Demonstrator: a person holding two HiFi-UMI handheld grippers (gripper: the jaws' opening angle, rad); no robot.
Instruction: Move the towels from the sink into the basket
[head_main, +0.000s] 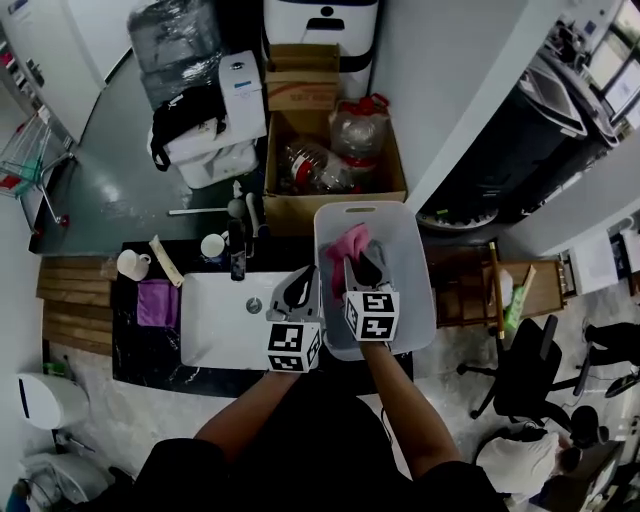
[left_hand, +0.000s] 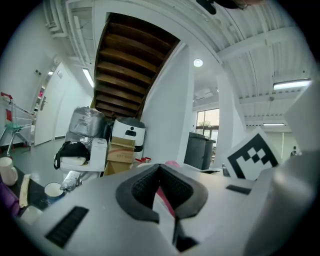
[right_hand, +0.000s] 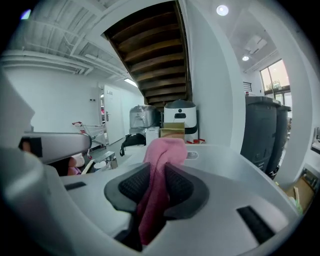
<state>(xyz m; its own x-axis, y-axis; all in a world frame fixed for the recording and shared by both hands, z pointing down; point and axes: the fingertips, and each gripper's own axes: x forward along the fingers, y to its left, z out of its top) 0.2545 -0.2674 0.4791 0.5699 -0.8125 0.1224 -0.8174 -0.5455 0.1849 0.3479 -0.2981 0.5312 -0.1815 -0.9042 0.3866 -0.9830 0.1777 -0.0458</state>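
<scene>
Faucet behind sink, purple cloth beside it — cardboard box beyond basket

Cluttered utility workspace — sink, cardboard boxes, bins.

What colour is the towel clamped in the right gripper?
Pink. The towel shows best in the right gripper view, pinched between the jaws.

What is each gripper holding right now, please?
Left gripper: closed, jaw tips together, apparently empty.
Right gripper: closed on the pink towel, above the basket.
</scene>
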